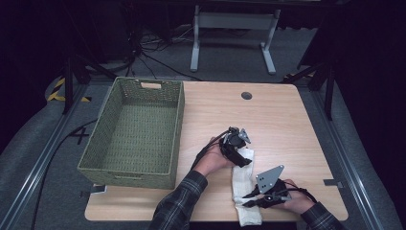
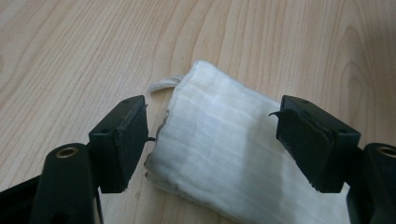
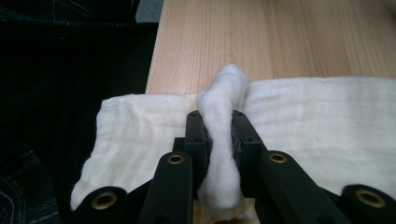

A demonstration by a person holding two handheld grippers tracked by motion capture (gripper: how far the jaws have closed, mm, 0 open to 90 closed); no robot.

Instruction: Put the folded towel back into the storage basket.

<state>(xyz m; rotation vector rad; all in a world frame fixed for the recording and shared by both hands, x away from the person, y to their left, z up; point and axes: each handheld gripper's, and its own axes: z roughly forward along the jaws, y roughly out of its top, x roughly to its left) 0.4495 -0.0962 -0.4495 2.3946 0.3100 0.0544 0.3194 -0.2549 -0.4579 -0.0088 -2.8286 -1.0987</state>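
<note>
On the near half of the wooden table (image 1: 287, 124) lies a folded white cloth (image 1: 245, 191), a long narrow strip that runs from about the middle of the table toward the near edge, where its end hangs slightly over. At its far end sits the left gripper (image 1: 245, 155), held by the person's left hand (image 1: 213, 160), whose plaid sleeve (image 1: 179, 203) comes in from the bottom of the high view. Seen from the left gripper view, its jaws stand apart on either side of the cloth's end (image 2: 224, 154), and neither pad presses on the fabric; the cloth lies flat on the wood between them, with a short loose thread (image 2: 163, 84) curling off its far corner. Nearer the table's front edge, the right gripper (image 1: 246, 200) is clenched on the cloth: in the right gripper view its two black jaws pinch a raised fold of the fabric (image 3: 222, 140), which bulges up between the pads and stands as a soft ridge above the rest of the strip. Part of the cloth spreads flat to both sides of that pinch. A green woven basket (image 1: 177, 143) stands on the left part of the table, just beside the left hand and apart from the cloth.
</note>
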